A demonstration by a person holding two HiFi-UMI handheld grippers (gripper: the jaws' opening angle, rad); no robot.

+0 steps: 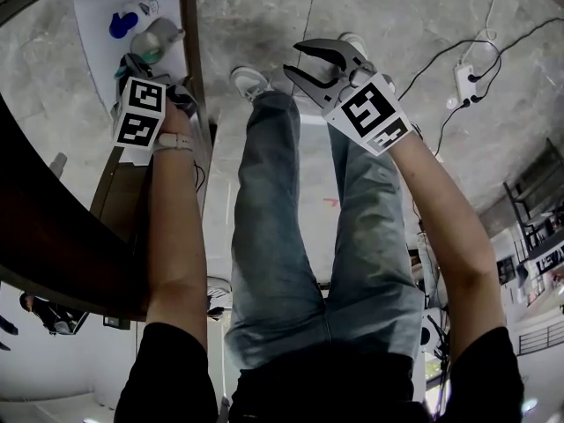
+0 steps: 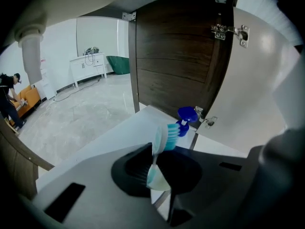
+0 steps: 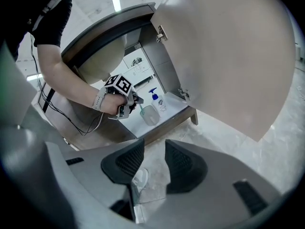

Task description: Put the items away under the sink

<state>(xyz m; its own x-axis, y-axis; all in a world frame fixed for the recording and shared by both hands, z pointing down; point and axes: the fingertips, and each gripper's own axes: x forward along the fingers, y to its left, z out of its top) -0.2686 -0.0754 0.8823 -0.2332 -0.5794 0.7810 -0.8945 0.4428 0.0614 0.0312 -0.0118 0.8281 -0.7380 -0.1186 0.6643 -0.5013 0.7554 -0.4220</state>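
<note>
Step in hand: stowing the toothbrush (image 2: 165,136). Left gripper (image 2: 159,170) is clamped on it, inside the cabinet above the shelf (image 2: 90,147), near the pump bottle (image 2: 187,117) and cup (image 3: 149,114). Right gripper (image 3: 155,163) stands open and empty over the floor. Next move likely calls for lowering the brush into the cup, then releasing
</note>
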